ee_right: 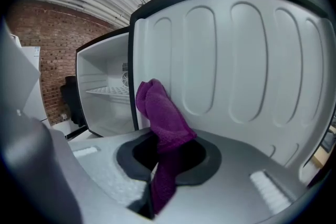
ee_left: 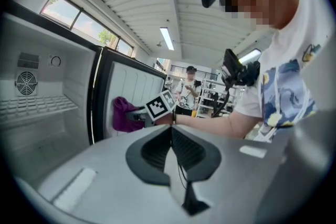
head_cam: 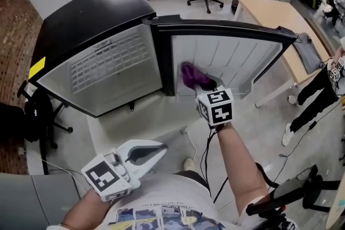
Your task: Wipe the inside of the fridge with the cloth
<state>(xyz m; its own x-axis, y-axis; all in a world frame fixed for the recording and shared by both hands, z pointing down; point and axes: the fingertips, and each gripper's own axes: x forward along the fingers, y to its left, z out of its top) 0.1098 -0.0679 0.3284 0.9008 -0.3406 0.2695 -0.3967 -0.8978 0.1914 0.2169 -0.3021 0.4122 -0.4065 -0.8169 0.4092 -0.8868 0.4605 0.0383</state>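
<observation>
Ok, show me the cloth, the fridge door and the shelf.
cloth (ee_right: pixel 163 113), right gripper view, bunched top.
fridge door (head_cam: pixel 232 56), head view, white liner.
shelf (ee_left: pixel 42 106), left gripper view, wire grid.

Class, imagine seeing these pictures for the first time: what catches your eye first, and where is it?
The purple cloth stands out, pinched in the right gripper at the white ribbed inside of the open fridge door. Left of it the black fridge shows a wire shelf inside. The left gripper is shut and empty, low near the person's body.

The fridge cavity (head_cam: pixel 121 89) stands open to a tool, a wire shelf (ee_right: pixel 107 92) crossing it, the door (head_cam: pixel 232 54) swung wide.
</observation>
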